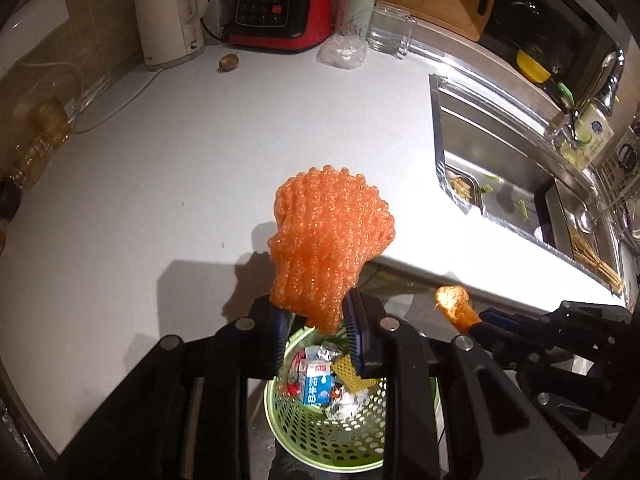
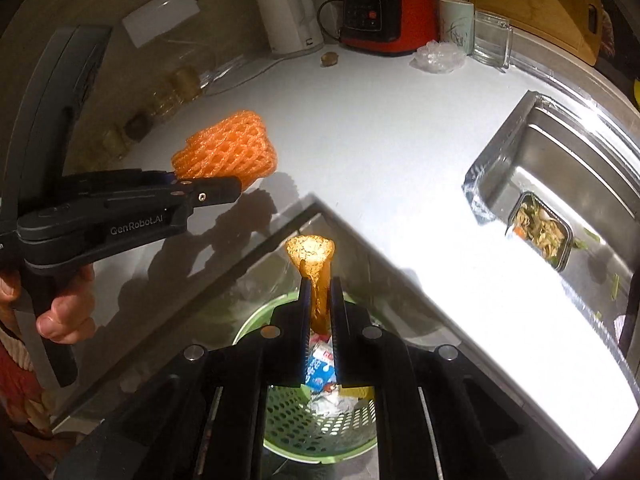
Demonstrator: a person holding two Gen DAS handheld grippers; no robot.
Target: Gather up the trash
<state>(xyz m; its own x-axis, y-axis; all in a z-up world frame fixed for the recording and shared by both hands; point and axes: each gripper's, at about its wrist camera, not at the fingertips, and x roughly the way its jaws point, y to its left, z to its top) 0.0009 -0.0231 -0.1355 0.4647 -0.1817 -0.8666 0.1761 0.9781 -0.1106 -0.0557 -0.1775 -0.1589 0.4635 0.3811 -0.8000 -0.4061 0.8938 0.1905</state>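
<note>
My left gripper (image 1: 318, 312) is shut on the lower end of an orange foam fruit net (image 1: 332, 236), which stands up above the counter's front edge. From the right wrist view, the left gripper (image 2: 234, 190) and its net (image 2: 230, 148) are at the left. My right gripper (image 2: 320, 292) is shut on a strip of orange peel (image 2: 312, 256); it also shows as the right gripper (image 1: 478, 322) with the peel (image 1: 452, 300). Below both grippers stands a green perforated bin (image 1: 320, 432) (image 2: 304, 424), holding a milk carton (image 1: 318, 388), foil and a yellow net.
White counter (image 1: 160, 200) carries a kettle (image 1: 168, 12), a red blender base (image 1: 280, 4), a cup (image 1: 354, 12), a glass (image 1: 390, 30), crumpled plastic wrap (image 1: 342, 54) and a small brown lump (image 1: 229, 62). The sink (image 2: 560, 184) holds a food container (image 2: 540, 228). A hand (image 2: 60, 312) grips the left handle.
</note>
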